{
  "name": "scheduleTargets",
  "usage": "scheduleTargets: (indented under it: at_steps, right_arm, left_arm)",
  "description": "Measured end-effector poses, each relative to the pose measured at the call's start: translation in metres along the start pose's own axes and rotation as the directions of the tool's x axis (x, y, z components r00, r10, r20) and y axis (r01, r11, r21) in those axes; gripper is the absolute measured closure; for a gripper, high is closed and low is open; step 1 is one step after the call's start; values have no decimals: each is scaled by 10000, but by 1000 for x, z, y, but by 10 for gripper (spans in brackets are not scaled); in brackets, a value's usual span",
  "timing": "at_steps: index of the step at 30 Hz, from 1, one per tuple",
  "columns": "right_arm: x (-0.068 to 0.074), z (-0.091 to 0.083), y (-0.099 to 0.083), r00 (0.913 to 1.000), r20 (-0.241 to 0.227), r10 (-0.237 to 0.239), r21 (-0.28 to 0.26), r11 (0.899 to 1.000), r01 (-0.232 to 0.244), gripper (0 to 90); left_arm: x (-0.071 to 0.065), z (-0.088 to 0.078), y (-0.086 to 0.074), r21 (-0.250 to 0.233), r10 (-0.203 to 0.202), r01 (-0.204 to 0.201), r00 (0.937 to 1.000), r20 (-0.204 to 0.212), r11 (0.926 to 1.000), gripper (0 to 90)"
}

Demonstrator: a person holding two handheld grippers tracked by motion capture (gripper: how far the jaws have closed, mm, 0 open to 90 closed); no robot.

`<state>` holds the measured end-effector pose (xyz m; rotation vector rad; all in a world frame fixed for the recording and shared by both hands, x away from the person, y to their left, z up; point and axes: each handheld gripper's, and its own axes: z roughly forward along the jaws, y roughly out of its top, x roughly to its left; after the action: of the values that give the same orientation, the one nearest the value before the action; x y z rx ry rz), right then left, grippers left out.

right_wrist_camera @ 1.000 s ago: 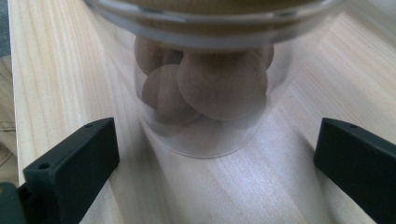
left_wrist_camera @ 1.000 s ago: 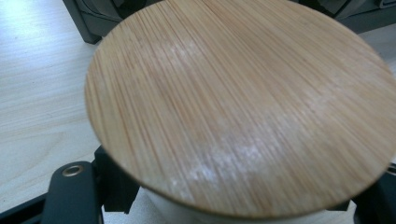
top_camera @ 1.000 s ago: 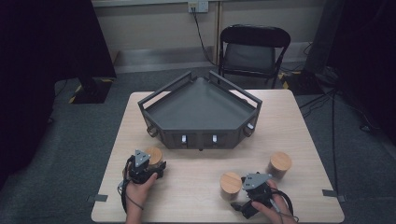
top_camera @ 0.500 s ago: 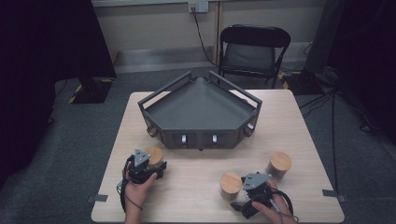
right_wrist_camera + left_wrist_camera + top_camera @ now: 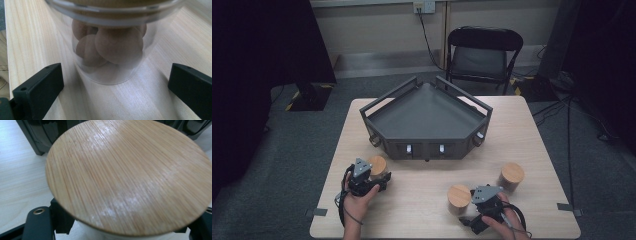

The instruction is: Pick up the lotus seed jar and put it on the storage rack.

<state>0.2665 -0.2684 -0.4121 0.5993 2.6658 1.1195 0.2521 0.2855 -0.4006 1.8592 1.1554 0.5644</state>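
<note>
On a pale wooden worktop [image 5: 427,192], the left claw [image 5: 379,180] straddles a bamboo-lidded jar [image 5: 130,175] at 7 o'clock, grip unclear, while the right claw [image 5: 115,92] stands open before a clear jar [image 5: 112,50] at 5 o'clock.

Pale wooden table [image 5: 537,130] across the middle and lower frame of the high view, on grey carpet. Toward its upper centre, a dark grey angular tray [image 5: 427,122] with raised rails, resting directly on the top. Lower left, a wood-lidded jar [image 5: 378,165] just below the tray's front. Lower centre-right, a second jar [image 5: 459,198] (clear glass, brown round pieces inside, seen in the right gripper view). Right of that, a third jar [image 5: 512,175], apart from it.
</note>
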Motion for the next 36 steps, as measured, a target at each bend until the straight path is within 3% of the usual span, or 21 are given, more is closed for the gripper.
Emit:
scheduleTargets:
  at_steps: [13,25,36]
  right_arm:
    - [0,0,0,10000,0,1,-2,10000,-1,0]
    - [0,0,0,10000,-1,1,-3,10000,-1,0]
    - [0,0,0,10000,-1,4,-2,10000,-4,0]
  left_arm:
    - [4,0,11,198,127,-131,9997,192,9997,258]
    - [2,-5,33,181,331,-337,9990,316,9993,258]
    - [5,-10,52,200,453,-468,9966,689,9987,258]
